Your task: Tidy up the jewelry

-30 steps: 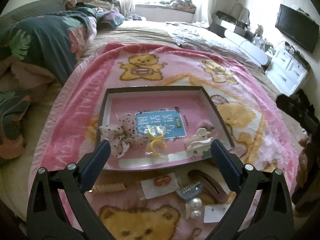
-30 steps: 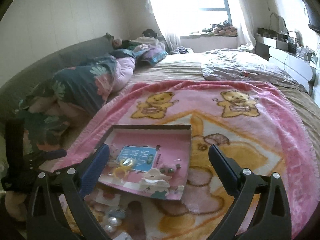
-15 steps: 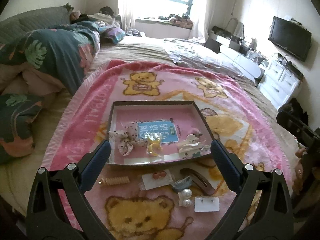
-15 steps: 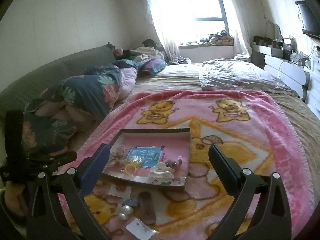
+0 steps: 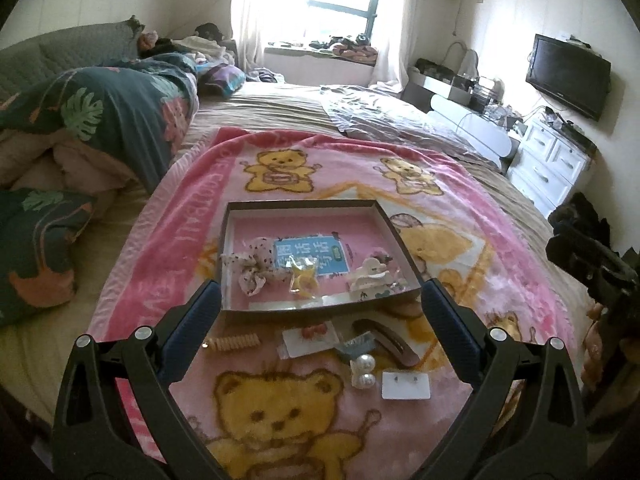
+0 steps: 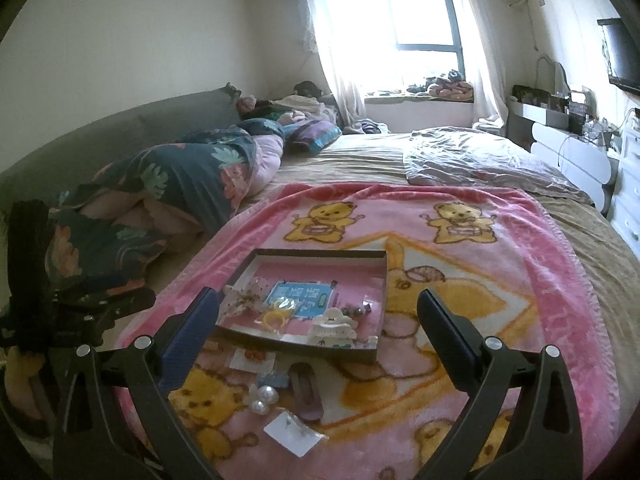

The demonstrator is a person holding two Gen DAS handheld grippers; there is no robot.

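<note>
Both tongs stand wide apart and hold nothing. The left tongs (image 5: 320, 304) hover above the near edge of the pink bear blanket (image 5: 280, 412), framing the loose pieces. The right tongs (image 6: 318, 310) hang further right, looking across the same spread.

The shallow box (image 5: 394, 232) lies flat on the blanket, open side up, evidently the collecting place. It already holds a spotted fabric bow (image 5: 256, 268), a yellow ring (image 5: 303, 276) and a white claw clip (image 5: 370, 276).

Outside it, just beside its near wall, remain:
- a ridged tan clip (image 5: 234, 342);
- a card with red studs (image 5: 310, 336);
- a blue comb (image 5: 356, 346) touching a dark barrette (image 5: 386, 340);
- a pearl piece (image 5: 364, 372);
- a white earring card (image 5: 405, 385).

Judgement: sorting is partly done; either tongs could take a near piece next.
</note>
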